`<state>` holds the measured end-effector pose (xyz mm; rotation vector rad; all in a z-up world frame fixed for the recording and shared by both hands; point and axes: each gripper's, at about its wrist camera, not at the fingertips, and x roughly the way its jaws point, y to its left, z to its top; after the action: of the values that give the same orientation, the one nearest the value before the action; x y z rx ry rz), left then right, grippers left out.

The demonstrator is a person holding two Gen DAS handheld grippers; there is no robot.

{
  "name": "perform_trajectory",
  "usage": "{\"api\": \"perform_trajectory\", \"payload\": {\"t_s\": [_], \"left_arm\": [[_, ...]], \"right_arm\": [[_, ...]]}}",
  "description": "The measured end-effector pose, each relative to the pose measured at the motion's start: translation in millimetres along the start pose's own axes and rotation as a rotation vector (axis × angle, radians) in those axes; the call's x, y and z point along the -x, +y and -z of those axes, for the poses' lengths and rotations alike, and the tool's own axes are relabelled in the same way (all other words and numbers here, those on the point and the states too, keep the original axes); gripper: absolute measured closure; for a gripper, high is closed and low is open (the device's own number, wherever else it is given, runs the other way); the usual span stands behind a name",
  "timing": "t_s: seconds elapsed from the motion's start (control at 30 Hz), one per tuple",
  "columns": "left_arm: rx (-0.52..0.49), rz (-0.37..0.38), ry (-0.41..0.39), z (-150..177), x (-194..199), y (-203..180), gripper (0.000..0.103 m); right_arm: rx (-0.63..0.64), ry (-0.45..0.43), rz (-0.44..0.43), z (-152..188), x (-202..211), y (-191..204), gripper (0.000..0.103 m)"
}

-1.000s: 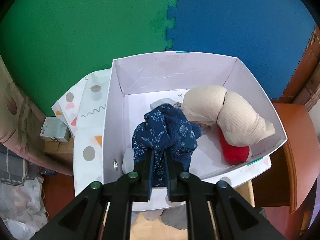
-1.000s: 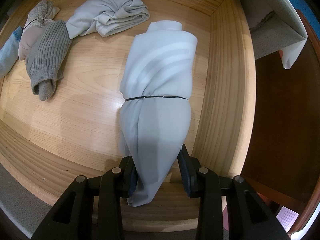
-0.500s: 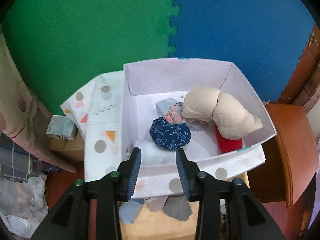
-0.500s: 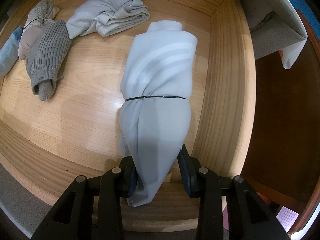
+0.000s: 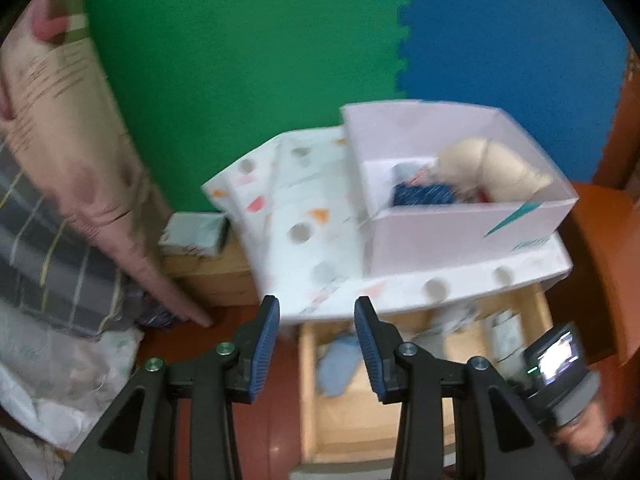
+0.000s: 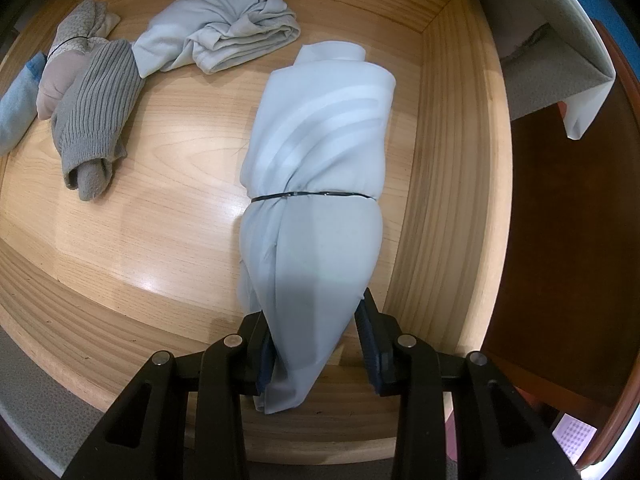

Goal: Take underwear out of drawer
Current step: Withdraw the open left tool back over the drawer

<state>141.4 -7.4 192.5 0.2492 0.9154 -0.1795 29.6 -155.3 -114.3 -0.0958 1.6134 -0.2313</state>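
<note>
Since a second ago the left gripper (image 5: 316, 344) has let go of the dark blue patterned garment (image 5: 423, 194), which now lies in the white box (image 5: 460, 240), and has pulled back and leftward so the box sits ahead and to its right. Its jaws are opening, nothing between them; the view is motion-blurred.

Left view, near to far: just below the fingertips, the open wooden drawer (image 5: 352, 420) with a light blue item (image 5: 338, 364) inside. To the right, low, the other gripper's camera unit (image 5: 560, 364). Ahead, a patterned white surface (image 5: 296, 216) under the box. In the box, beside the blue garment, a beige rolled bundle (image 5: 492, 168) and a bit of red. Left of the tool, a small boxed item (image 5: 196, 234) on wood and draped fabric (image 5: 60, 140). Farthest, green (image 5: 240, 60) and blue foam mats (image 5: 512, 40).

Right gripper (image 6: 316, 344): unmoved, clamped on the near end of the pale grey rolled underwear (image 6: 316, 184), tied round the middle with a thin black band (image 6: 316, 196). The roll lies on the drawer floor (image 6: 160, 208), extending away from the tool, near the drawer's right wall. Further off to the left: a grey ribbed roll (image 6: 94, 116), a beige bundle (image 6: 68, 60) touching it, a blue item (image 6: 16, 108) at the edge. Far ahead, a crumpled pale grey garment (image 6: 224, 36).
</note>
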Motion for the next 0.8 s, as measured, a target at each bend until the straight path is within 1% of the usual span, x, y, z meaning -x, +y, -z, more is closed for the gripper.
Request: {"api": "perform_trajectory", "payload": {"t_s": [0.1,0.2,0.27,0.37,0.43,0.6,0.8], "left_arm": [[0.044,-0.032,0.003,32,-7,14,0.063],[0.088,-0.039,0.022,62,-19,25,0.063],[0.084,-0.063,0.035,82,-30,28,0.063],[0.053,-0.092,0.061,107,-45,24,0.063],[0.046,-0.088,0.069,120,-53,22,0.063],[0.062,-0.054,0.078,143,-70,16,0.063],[0.059,-0.018,0.062,151,-81,7,0.063]], "right_arm": [[0.000,0.000,0.000,0,0,0,0.070],[0.000,0.001,0.000,0,0,0,0.070],[0.001,0.001,0.000,0,0,-1,0.070],[0.001,0.000,0.000,0,-1,-1,0.070],[0.000,0.000,-0.001,0,-1,-1,0.070],[0.000,-0.002,-0.002,-2,0,-2,0.070],[-0.005,-0.011,-0.005,-1,-1,-4,0.072]]}}
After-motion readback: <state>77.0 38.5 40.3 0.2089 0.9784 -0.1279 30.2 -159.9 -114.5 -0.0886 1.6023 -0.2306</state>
